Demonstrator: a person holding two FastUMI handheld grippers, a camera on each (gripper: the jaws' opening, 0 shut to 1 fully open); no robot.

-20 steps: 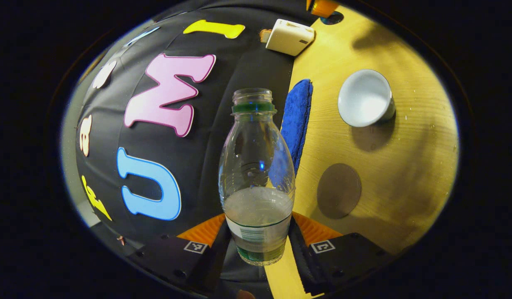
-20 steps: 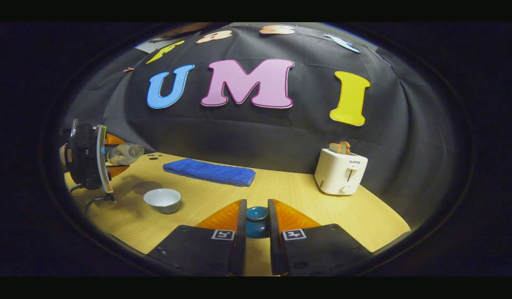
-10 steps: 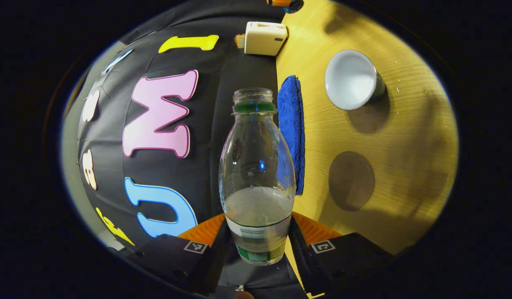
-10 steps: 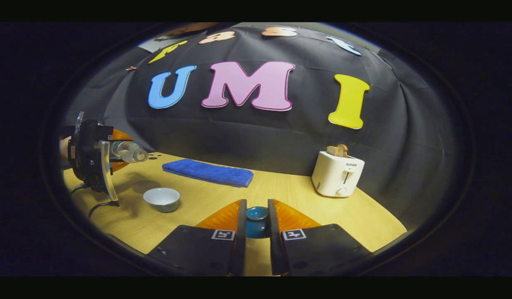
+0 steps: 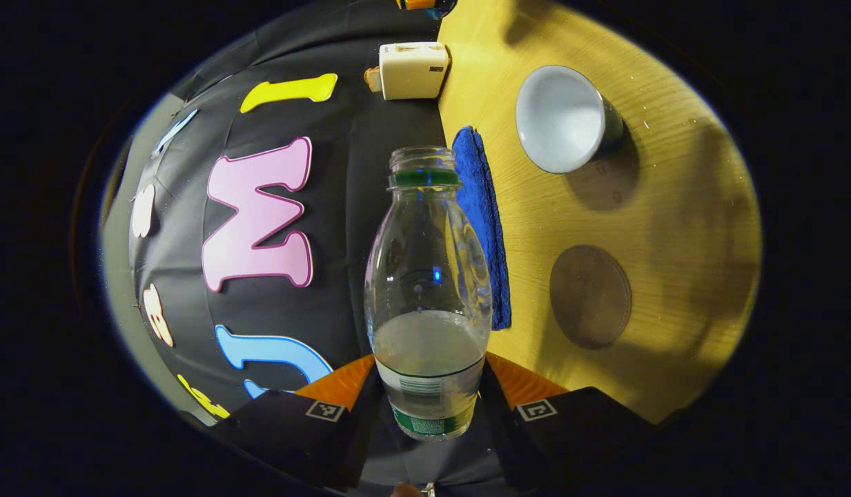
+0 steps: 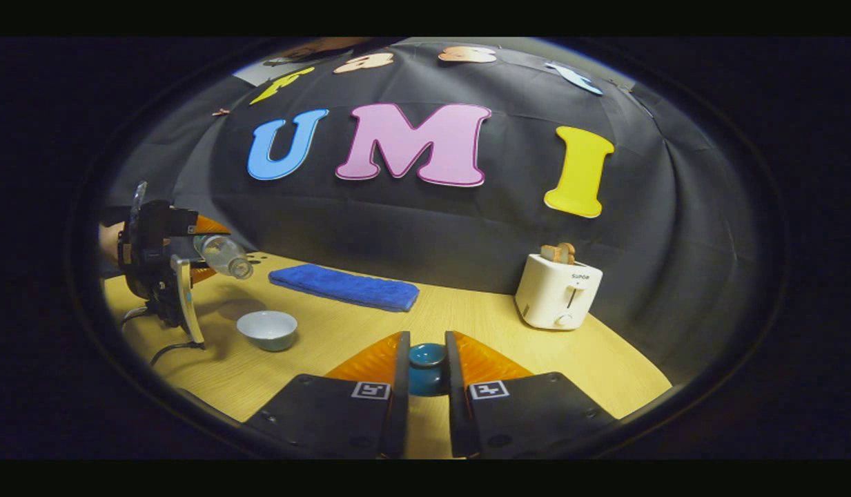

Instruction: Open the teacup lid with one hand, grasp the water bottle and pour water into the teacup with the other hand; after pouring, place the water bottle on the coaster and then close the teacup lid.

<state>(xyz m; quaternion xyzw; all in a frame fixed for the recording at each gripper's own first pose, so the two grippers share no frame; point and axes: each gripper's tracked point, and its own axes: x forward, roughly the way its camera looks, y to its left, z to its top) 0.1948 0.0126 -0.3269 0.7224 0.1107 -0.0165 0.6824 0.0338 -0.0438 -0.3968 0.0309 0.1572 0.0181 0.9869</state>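
My left gripper [image 5: 428, 386] is shut on a clear, uncapped water bottle [image 5: 426, 290] with a green neck ring, partly filled. In the right gripper view that bottle [image 6: 225, 256] lies tipped, mouth down toward the right, above and left of the open white teacup [image 6: 268, 328]. The same teacup [image 5: 560, 117] sits at the upper right in the left gripper view, and a round brown coaster [image 5: 591, 295] lies nearer on the table. My right gripper [image 6: 425, 373] is shut on the teal teacup lid [image 6: 426, 367], held off to the right of the cup.
A folded blue cloth [image 6: 346, 286] lies along the back of the wooden table [image 6: 466, 324]. A white toaster [image 6: 558, 293] with bread in it stands at the back right. A cable trails on the table under the left gripper [image 6: 164, 262].
The left gripper has tilted the bottle further, mouth lower and nearer over the teacup. The right gripper holds the lid nearly still.
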